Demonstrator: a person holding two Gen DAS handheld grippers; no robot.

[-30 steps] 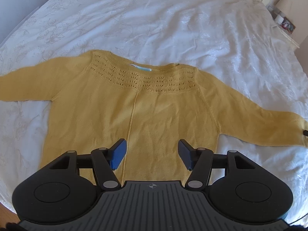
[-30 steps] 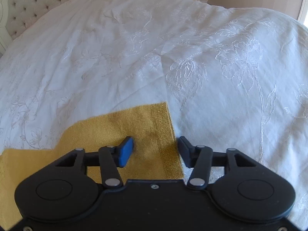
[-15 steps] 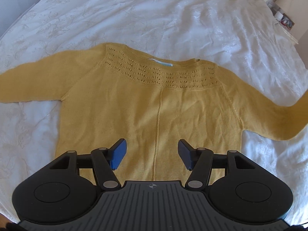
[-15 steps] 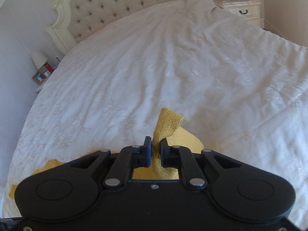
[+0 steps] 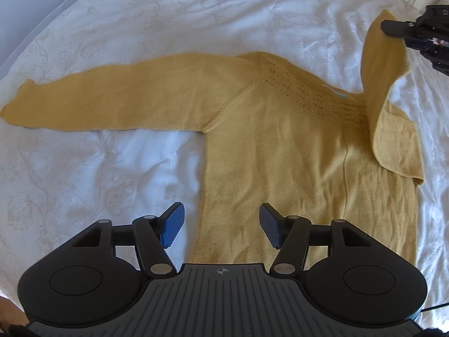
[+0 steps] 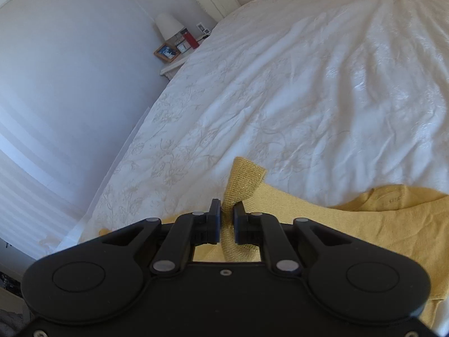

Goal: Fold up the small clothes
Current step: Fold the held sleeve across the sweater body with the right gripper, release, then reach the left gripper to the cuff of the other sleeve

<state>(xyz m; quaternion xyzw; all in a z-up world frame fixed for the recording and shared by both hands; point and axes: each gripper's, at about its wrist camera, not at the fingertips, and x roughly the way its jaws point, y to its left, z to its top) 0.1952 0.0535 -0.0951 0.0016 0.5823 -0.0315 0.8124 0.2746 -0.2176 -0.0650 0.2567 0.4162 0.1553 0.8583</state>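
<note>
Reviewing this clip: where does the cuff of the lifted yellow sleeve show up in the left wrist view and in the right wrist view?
Left wrist view: the cuff is at the upper right, raised off the white bedspread, pinched by the right hand-held gripper.
Right wrist view: the cuff is at lower centre, sticking up between the shut pads.
Shared landmark: the yellow sweater lying on the bedspread.

Black left gripper (image 5: 221, 224), blue pads (image 5: 171, 226) (ribbed), silver pivot screws, crosshair mark
</note>
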